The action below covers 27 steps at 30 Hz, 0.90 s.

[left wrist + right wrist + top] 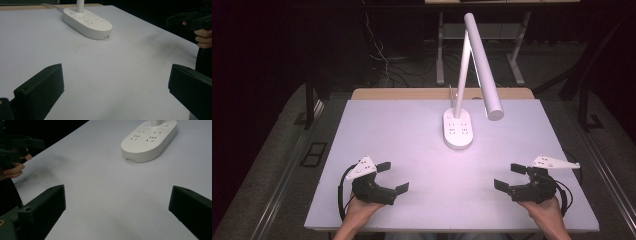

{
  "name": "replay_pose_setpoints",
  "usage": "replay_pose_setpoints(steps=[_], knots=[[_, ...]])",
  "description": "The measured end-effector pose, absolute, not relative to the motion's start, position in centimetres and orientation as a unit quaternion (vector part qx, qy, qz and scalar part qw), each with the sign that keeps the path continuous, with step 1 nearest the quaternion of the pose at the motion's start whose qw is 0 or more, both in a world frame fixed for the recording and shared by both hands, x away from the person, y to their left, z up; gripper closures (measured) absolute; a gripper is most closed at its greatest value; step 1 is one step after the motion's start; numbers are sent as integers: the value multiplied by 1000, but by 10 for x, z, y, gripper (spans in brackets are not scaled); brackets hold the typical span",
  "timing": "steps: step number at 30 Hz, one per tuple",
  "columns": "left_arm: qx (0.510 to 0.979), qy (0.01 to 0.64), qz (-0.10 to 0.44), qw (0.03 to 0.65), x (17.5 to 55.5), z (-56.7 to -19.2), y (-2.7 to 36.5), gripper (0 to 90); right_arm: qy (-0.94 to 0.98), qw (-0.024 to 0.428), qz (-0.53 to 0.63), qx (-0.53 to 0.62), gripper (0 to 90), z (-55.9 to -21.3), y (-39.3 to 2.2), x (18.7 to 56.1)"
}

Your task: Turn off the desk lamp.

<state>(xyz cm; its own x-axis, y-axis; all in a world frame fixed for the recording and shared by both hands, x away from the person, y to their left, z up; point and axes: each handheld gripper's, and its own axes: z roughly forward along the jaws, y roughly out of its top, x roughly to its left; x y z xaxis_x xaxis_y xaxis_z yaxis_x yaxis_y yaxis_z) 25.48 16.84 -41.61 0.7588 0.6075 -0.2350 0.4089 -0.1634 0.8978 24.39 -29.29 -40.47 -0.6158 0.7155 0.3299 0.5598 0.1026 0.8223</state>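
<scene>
A white desk lamp stands on an oval base [458, 129] at the middle of the white table [412, 150]; its stem rises and the long lamp head [484, 65] slants down to the right. The base shows power sockets on top [87, 22] [148, 141]. My left gripper [392, 177] rests near the front left edge, jaws wide apart, nothing between them [116, 92]. My right gripper [510, 176] sits near the front right edge, also open and empty [117, 212]. Both point inward toward the table's middle.
A wooden strip [412, 93] runs along the table's far edge. Beyond it are a desk frame's legs [440, 50] and cables [382, 55] on a dark floor. A dark post [309, 105] stands at the left.
</scene>
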Motion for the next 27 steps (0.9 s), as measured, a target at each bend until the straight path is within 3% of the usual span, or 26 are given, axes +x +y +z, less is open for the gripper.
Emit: replay_pose_setpoints(steps=[27], knots=[[758, 336, 90, 552, 254, -417, 170, 0, 752, 67, 490, 436, 9, -404, -293, 247]])
